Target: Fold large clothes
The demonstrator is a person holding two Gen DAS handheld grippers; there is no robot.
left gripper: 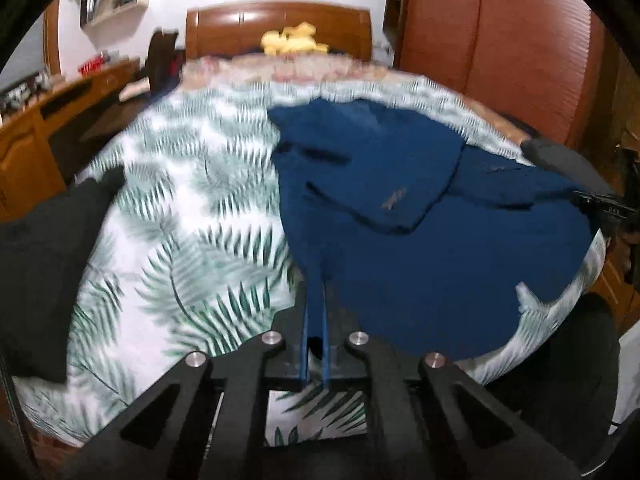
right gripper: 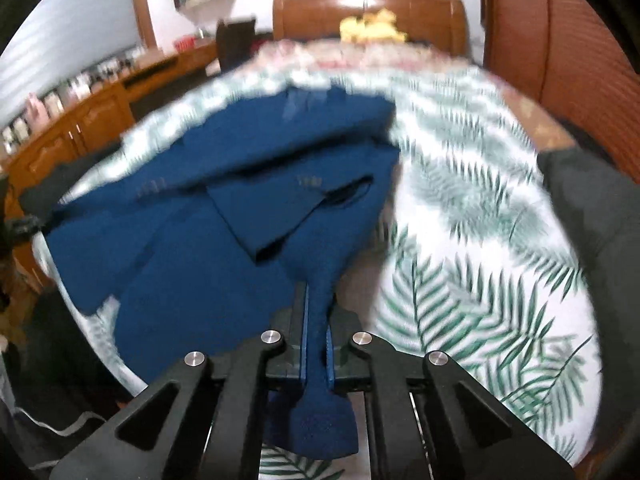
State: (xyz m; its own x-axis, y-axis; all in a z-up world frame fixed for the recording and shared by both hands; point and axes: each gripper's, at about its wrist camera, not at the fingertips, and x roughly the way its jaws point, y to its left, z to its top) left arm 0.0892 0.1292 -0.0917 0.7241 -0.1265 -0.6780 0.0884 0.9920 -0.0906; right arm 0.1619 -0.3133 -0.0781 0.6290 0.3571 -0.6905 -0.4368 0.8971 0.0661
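Because both grippers only pinch thin bits of the blue garment, the cloth could slip out if pulled hard, and the fold would go crooked. It lies on the near part of the bed. The left gripper is closed on its left edge; the right gripper is closed on its right edge. Only the right view shows cloth bunched behind the fingers.

Blurred, hidden and cropped parts

Motion blur smears the far edge of the white leaf-print bedspread toward 12 o'clock in both views; the yellow soft object by the headboard is unidentifiable; shelf items at 10 o'clock are too small; the dark blue fabric garment hides the fingertips.
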